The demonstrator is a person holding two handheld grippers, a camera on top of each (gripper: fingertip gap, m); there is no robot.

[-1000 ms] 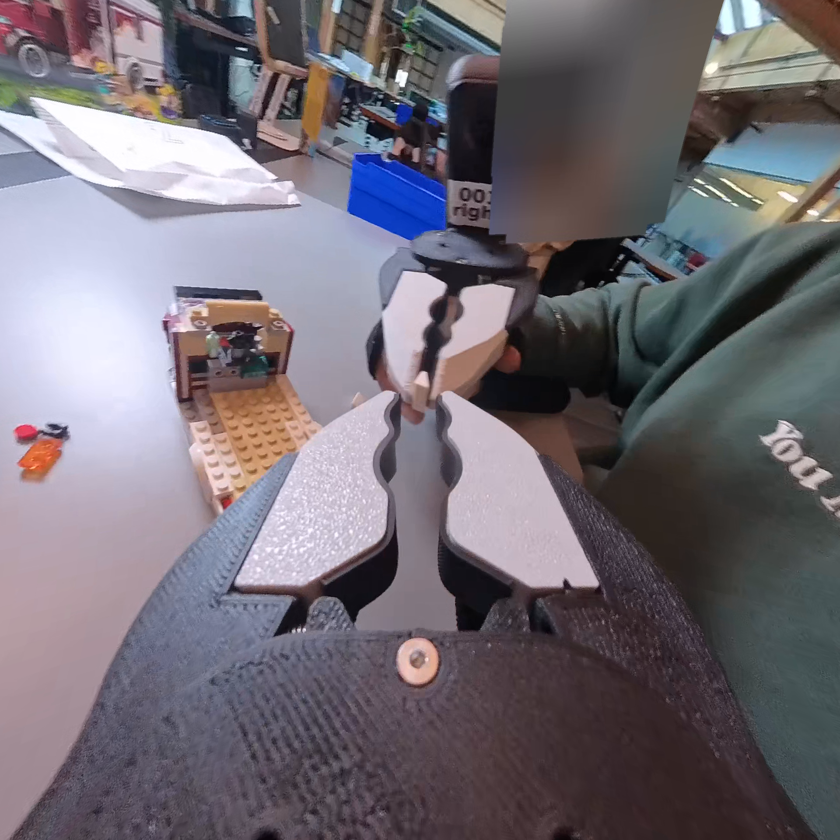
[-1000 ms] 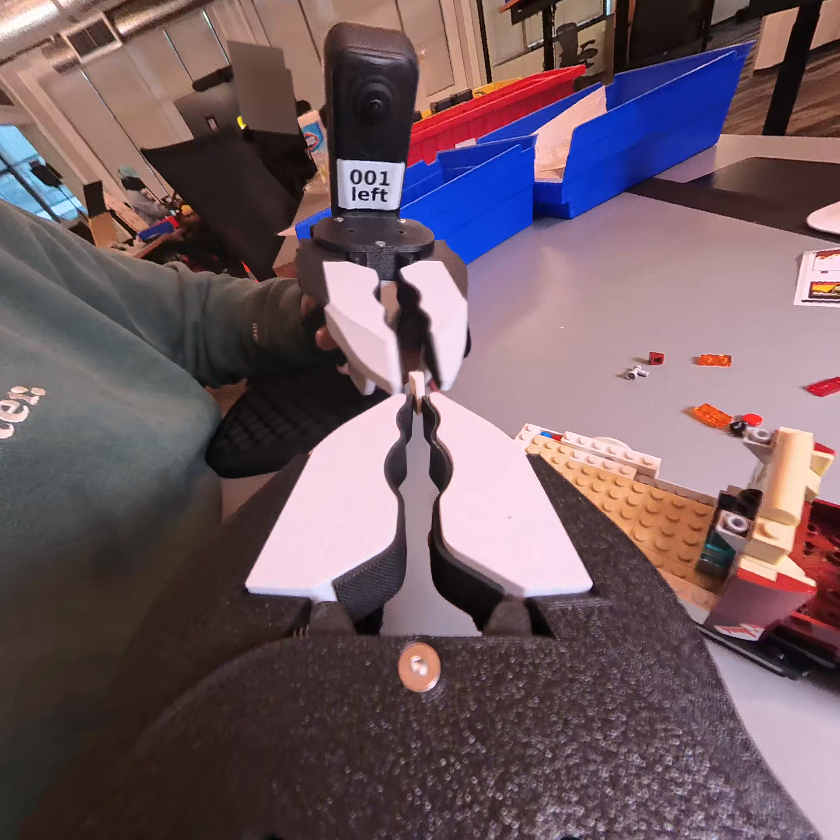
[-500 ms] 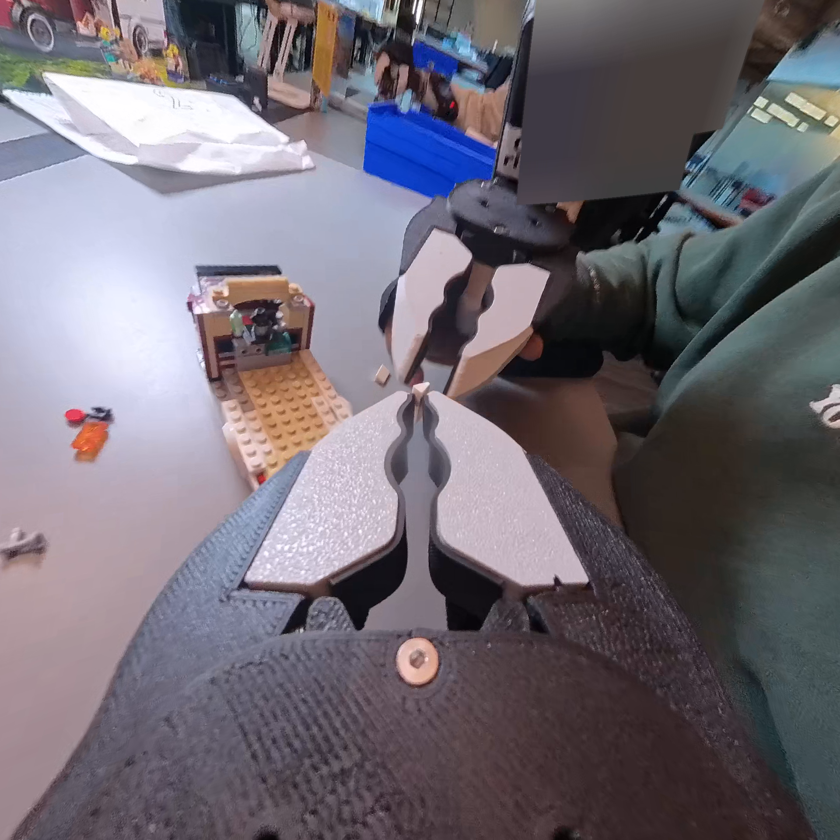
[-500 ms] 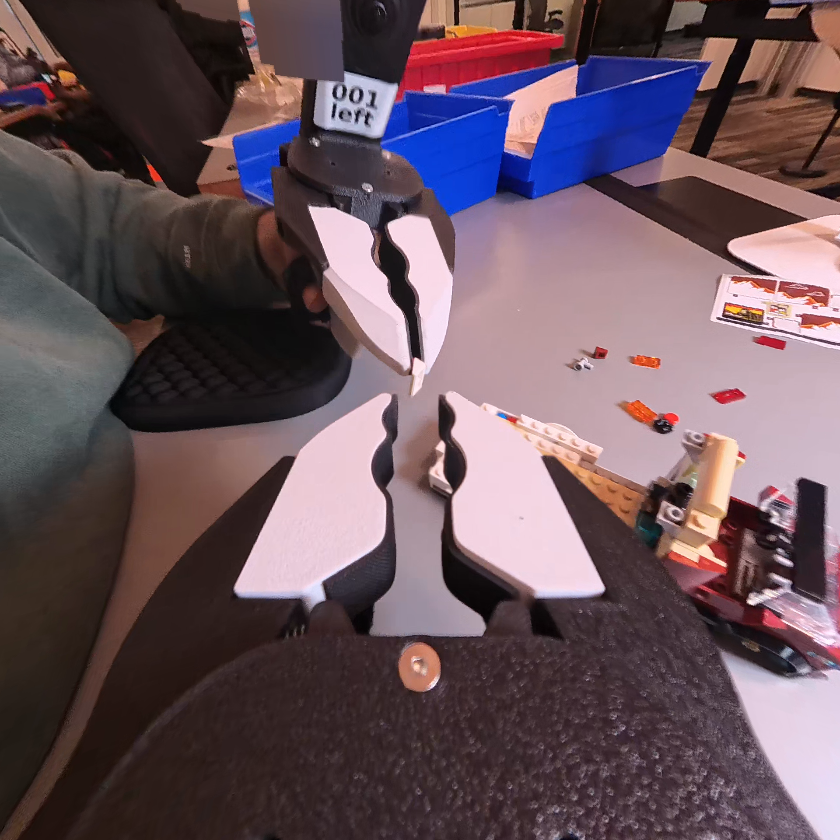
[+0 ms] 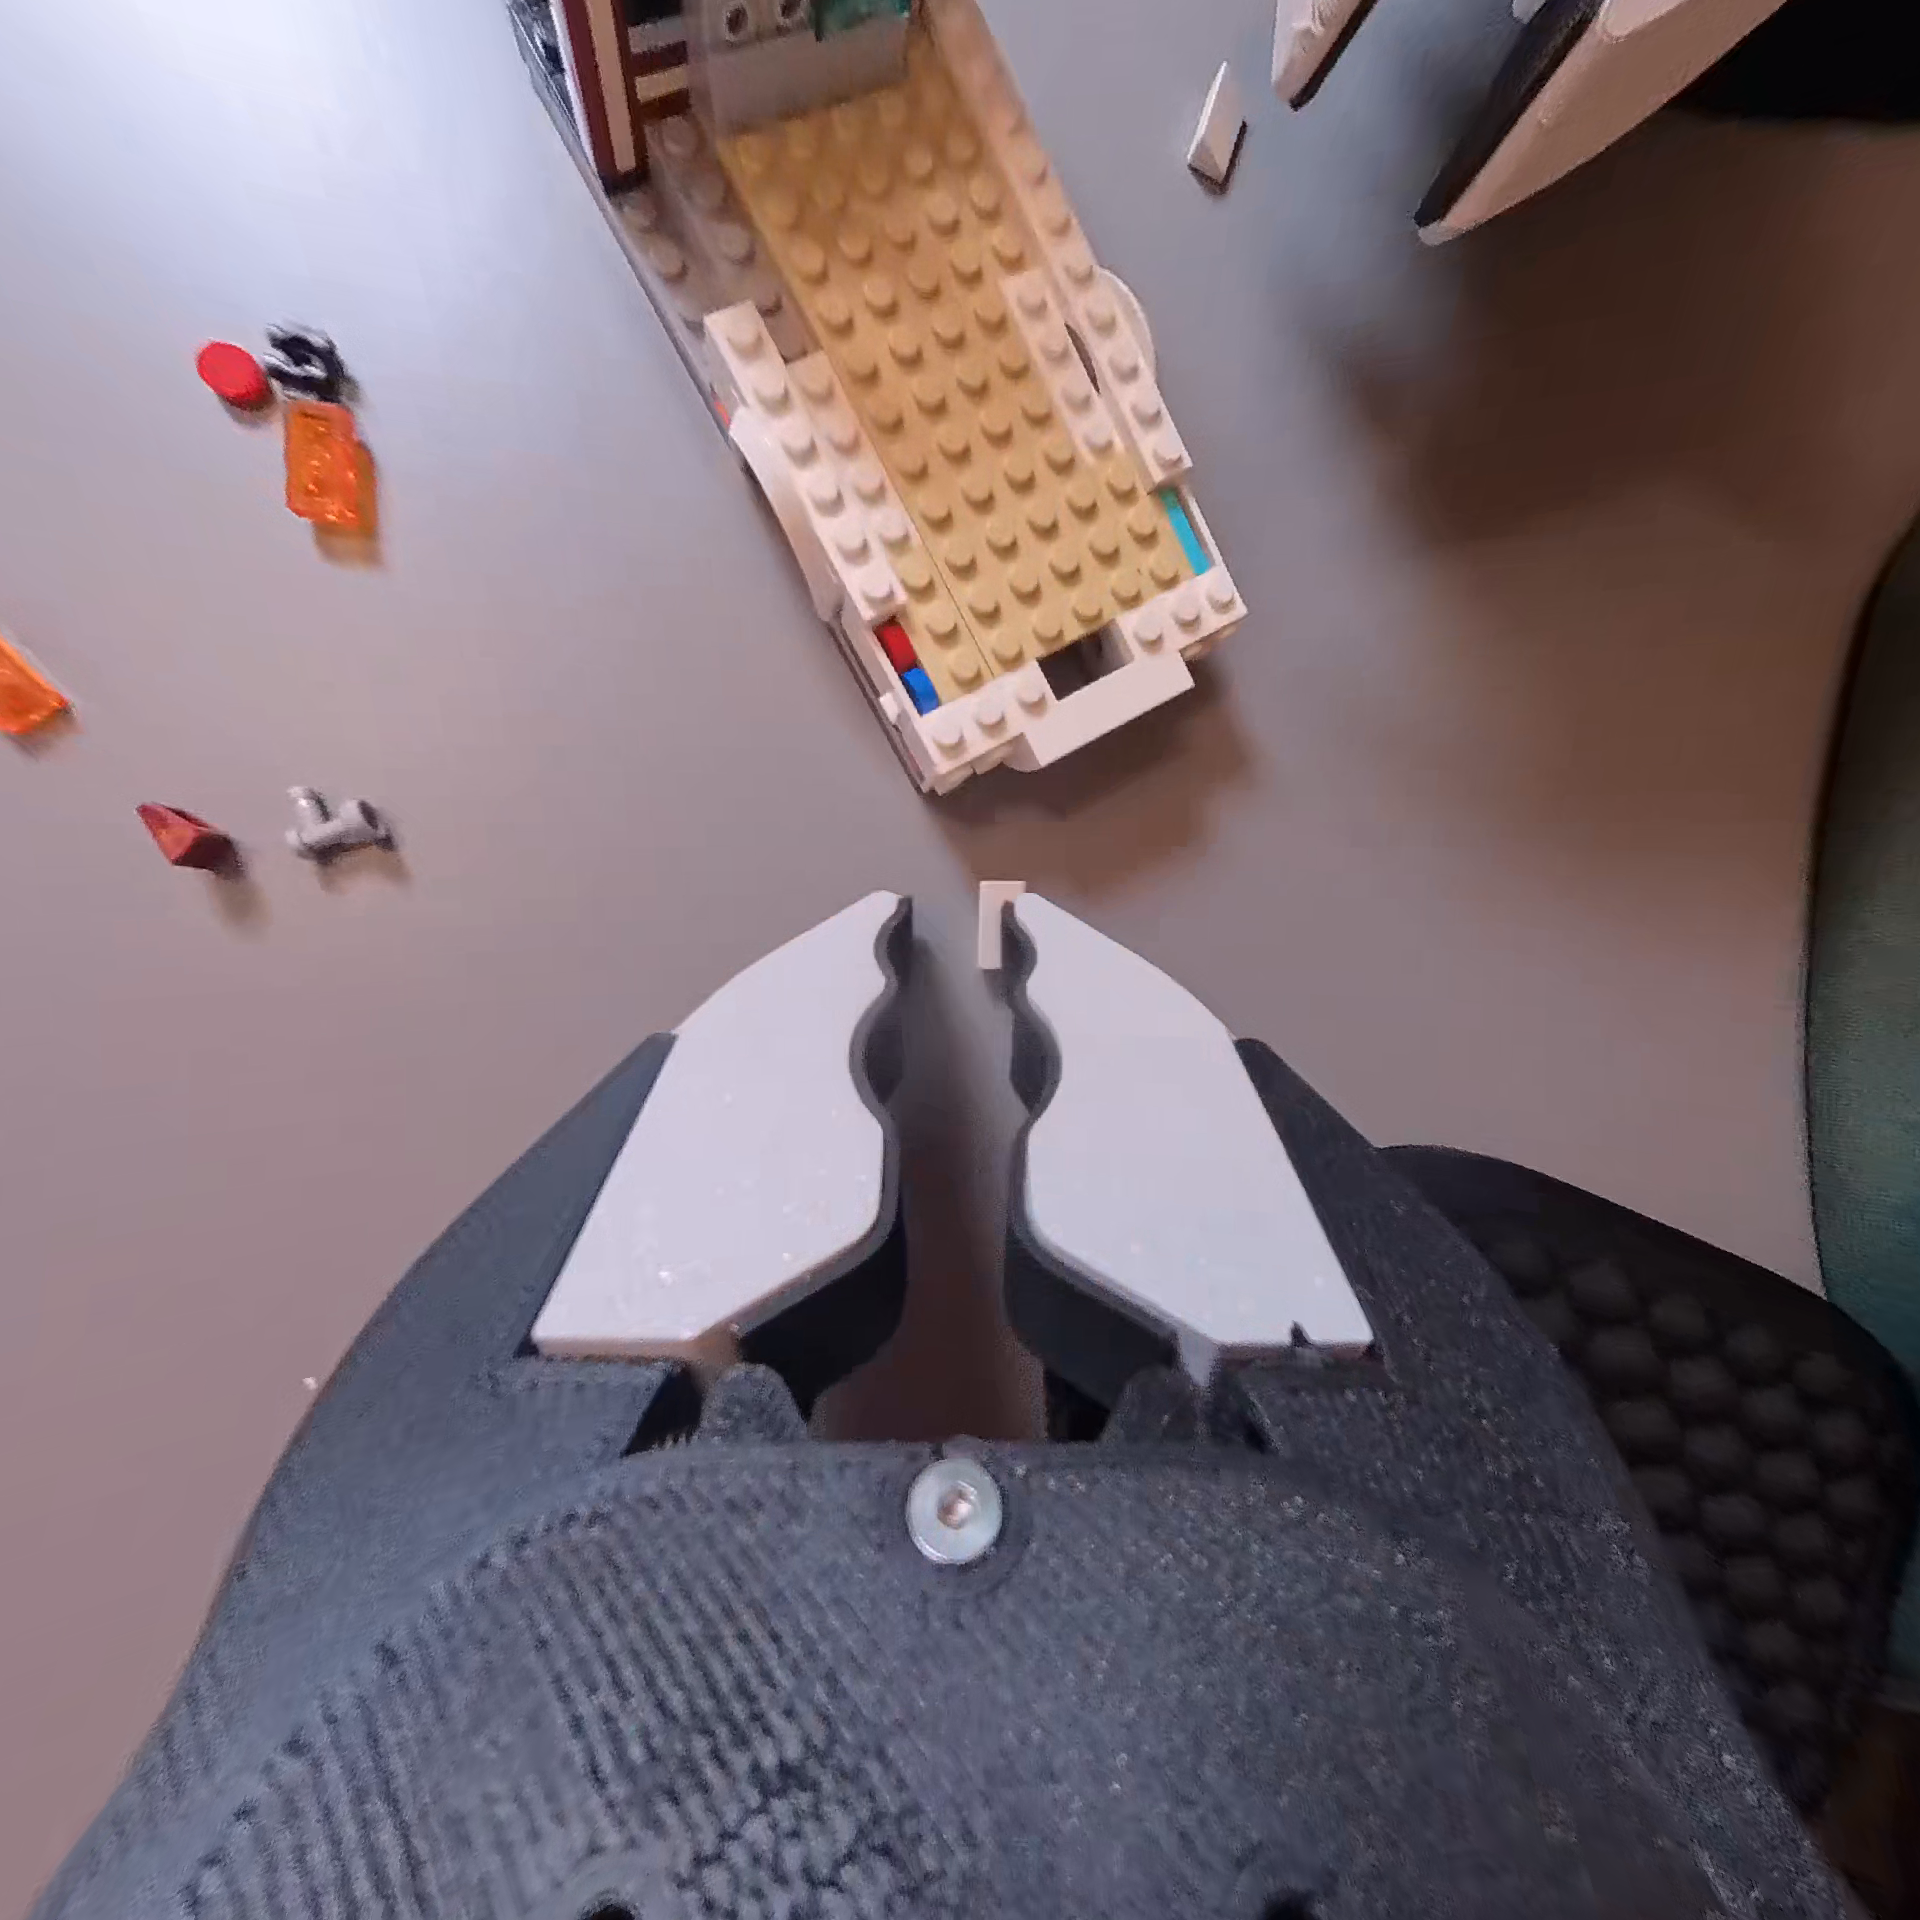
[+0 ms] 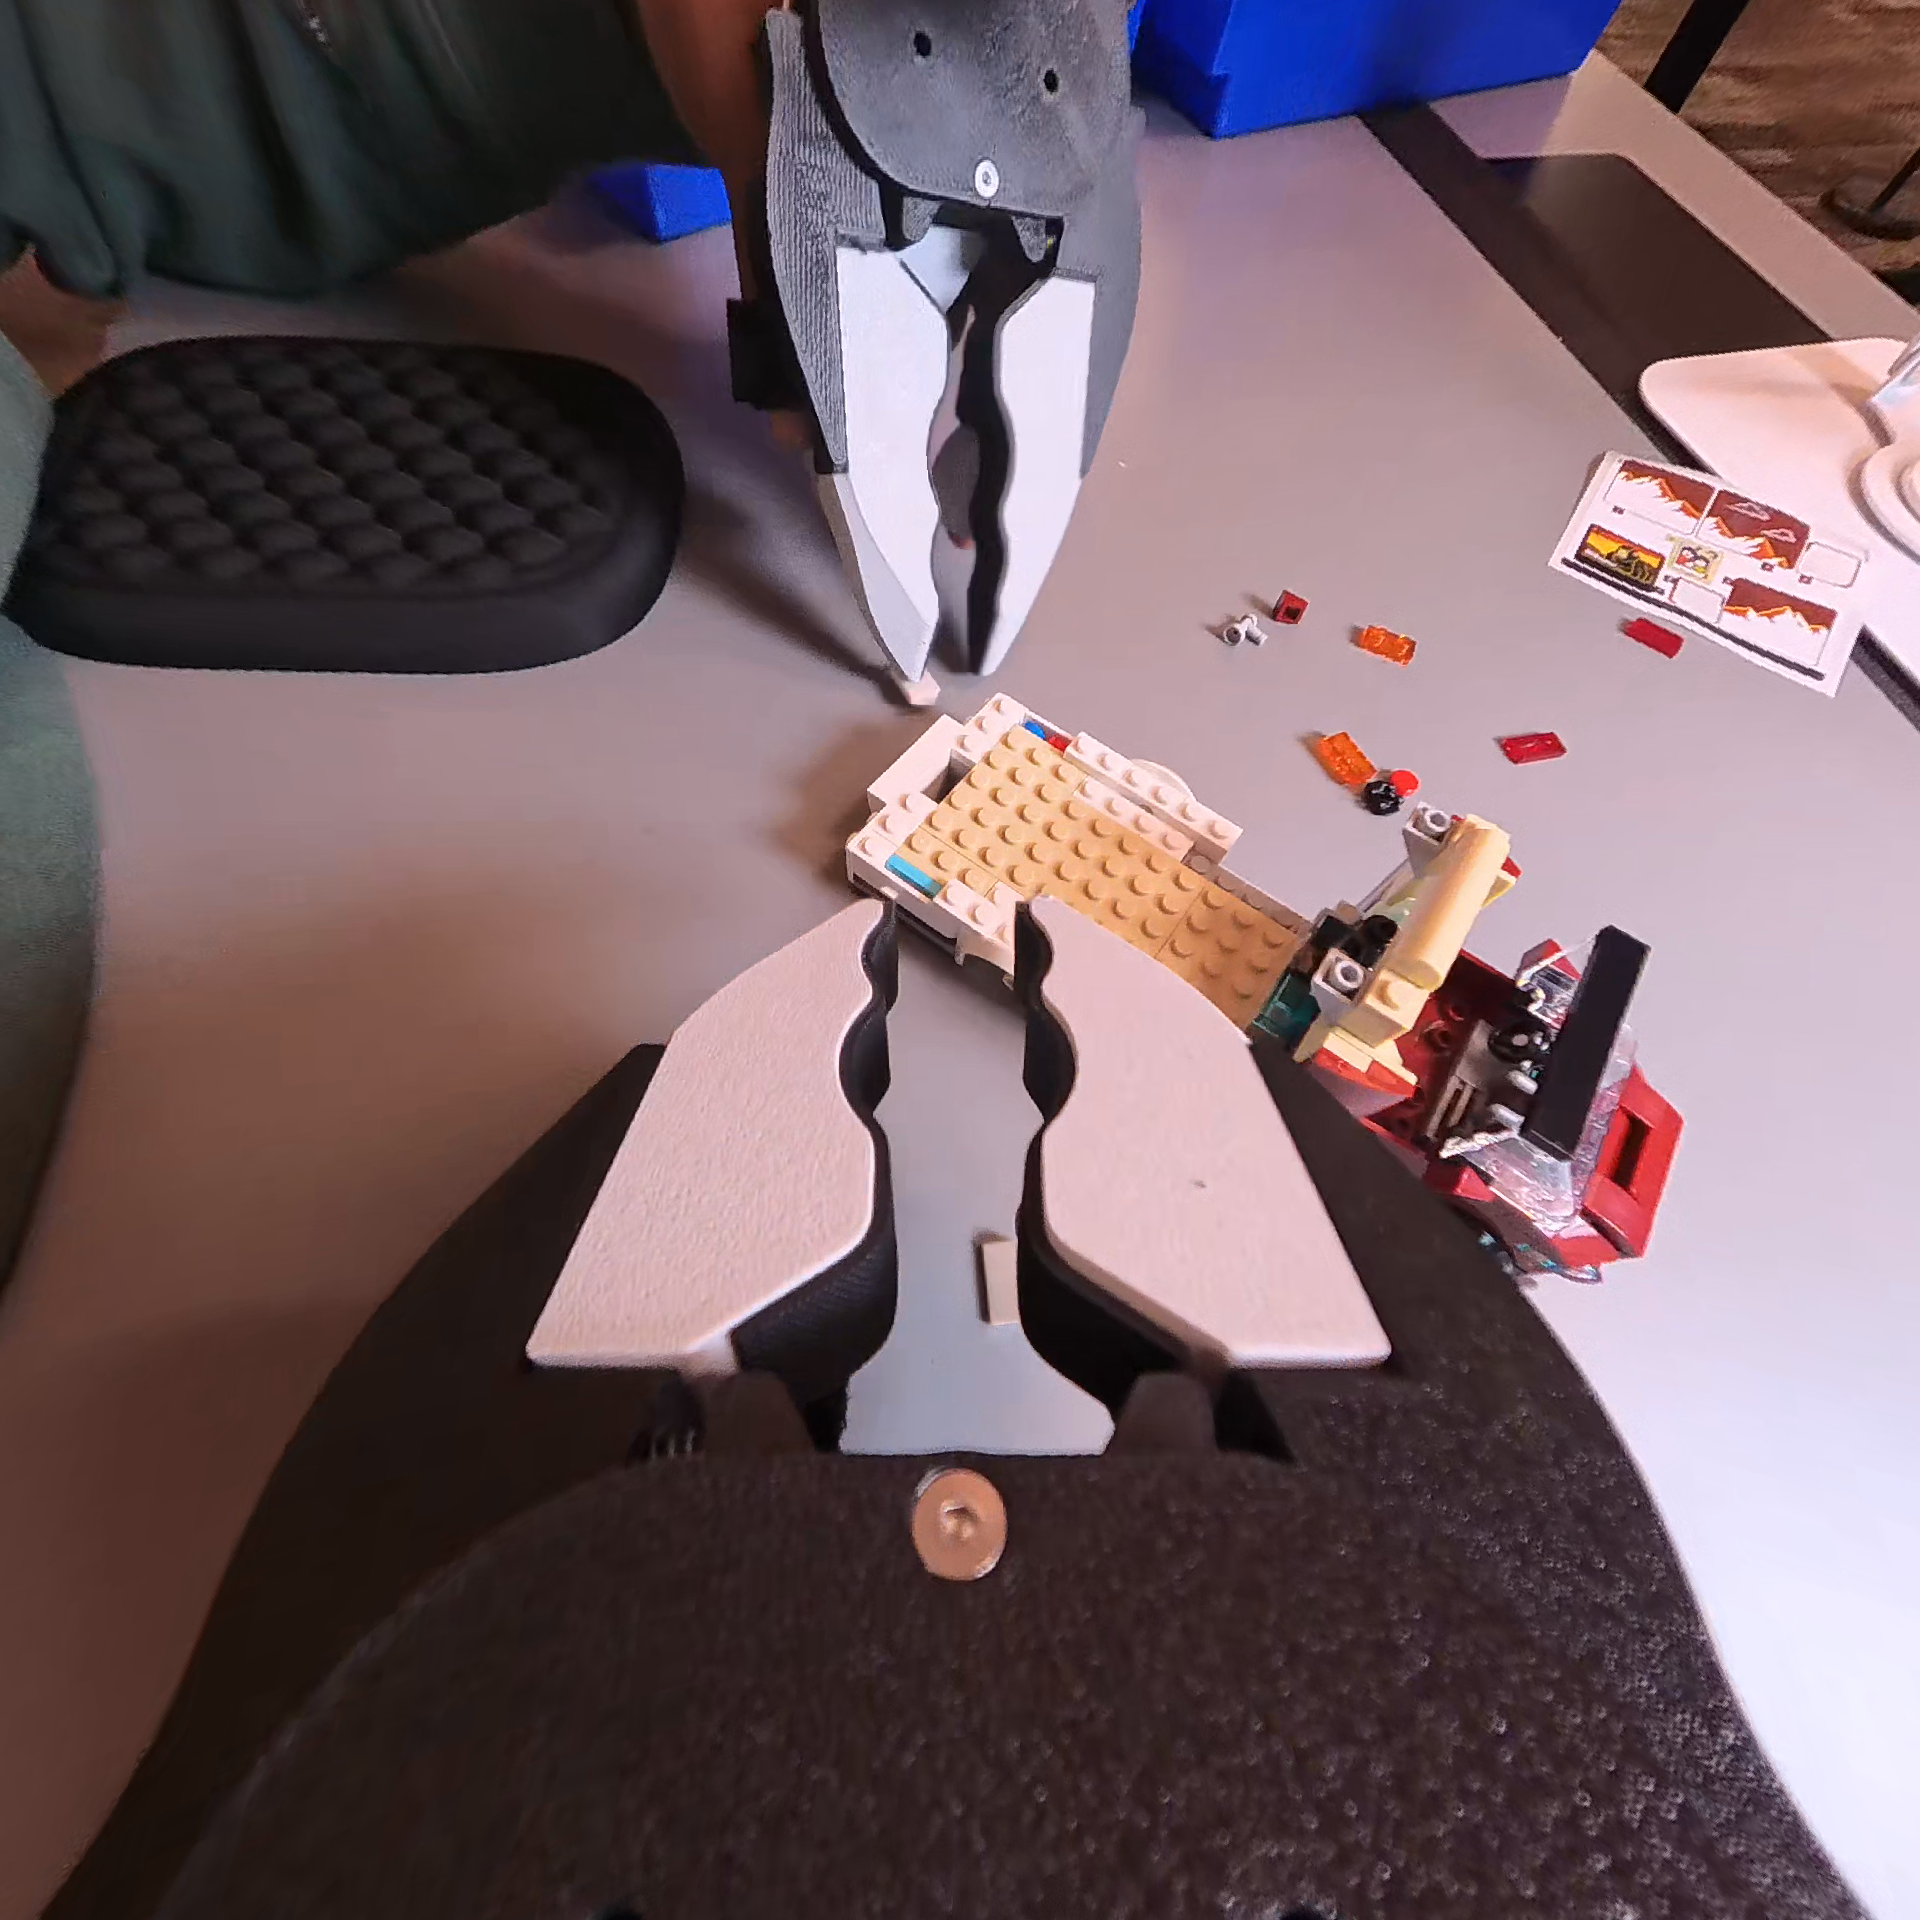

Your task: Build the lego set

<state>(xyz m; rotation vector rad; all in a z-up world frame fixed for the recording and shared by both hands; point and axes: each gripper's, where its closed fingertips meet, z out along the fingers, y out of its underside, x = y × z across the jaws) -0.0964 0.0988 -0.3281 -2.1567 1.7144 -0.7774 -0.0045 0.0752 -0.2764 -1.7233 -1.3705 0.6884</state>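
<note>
Workshop or lab: grey worktable (image 6: pixel 1299 312), blue parts bins (image 6: pixel 1351 52).

The half-built lego truck (image 6: pixel 1091 842) lay mid-frame in the right wrist view, its tan studded bed edged with white bricks and a dark red cab (image 6: pixel 1538 1122) tipped at lower right. Loose orange, red and grey pieces (image 6: pixel 1351 753) were scattered to its upper right. A small white tile (image 5: pixel 1000 923) stood at the frame's centre in the left wrist view.
</note>
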